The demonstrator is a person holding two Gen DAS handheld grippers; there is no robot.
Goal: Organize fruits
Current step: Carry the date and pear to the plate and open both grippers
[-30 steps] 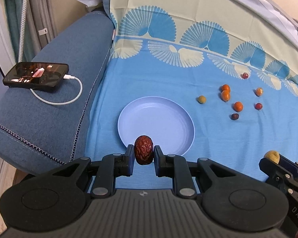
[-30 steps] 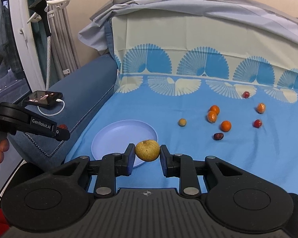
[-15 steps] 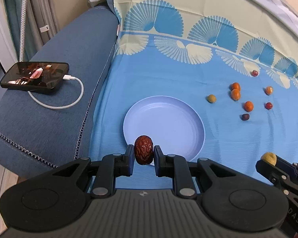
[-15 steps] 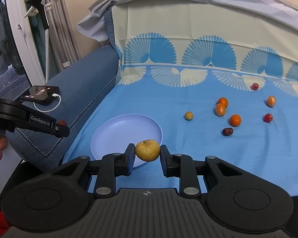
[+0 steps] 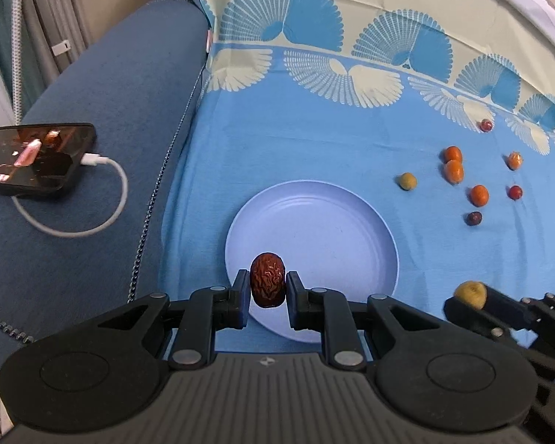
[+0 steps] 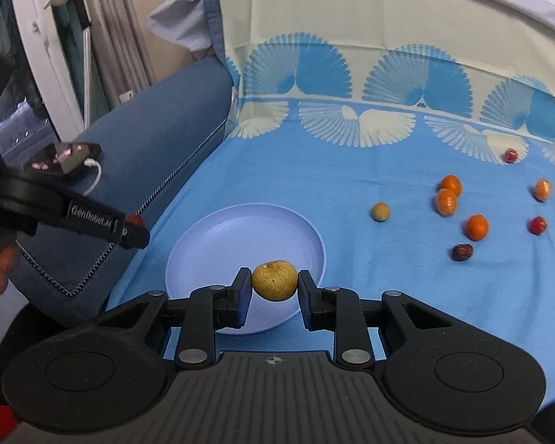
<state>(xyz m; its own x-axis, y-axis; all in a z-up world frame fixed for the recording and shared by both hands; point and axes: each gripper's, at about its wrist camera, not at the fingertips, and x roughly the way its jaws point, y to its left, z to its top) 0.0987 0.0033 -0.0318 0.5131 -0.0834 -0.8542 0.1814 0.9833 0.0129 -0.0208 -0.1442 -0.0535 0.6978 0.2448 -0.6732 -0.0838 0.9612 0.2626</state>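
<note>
My left gripper [image 5: 267, 285] is shut on a wrinkled red date [image 5: 267, 284], held over the near rim of the empty light-blue plate [image 5: 325, 222]. My right gripper [image 6: 274, 281] is shut on a tan round fruit [image 6: 274, 279], above the plate's near edge [image 6: 211, 233]. The right gripper with its fruit [image 5: 470, 293] shows at the lower right of the left wrist view. The left gripper with its date [image 6: 134, 219] shows at the left of the right wrist view. Several small orange, red and tan fruits [image 5: 478, 195] lie loose on the blue cloth right of the plate.
A phone [image 5: 33, 159] on a white charging cable [image 5: 103, 199] lies on the blue sofa arm at the left. The patterned blue cloth [image 5: 296, 122] covers the seat. A window frame and curtains [image 6: 55, 37] stand at the far left.
Both grippers have moved forward and lower toward the plate, each still holding its fruit. The plate now looks larger and nearer in both views.
</note>
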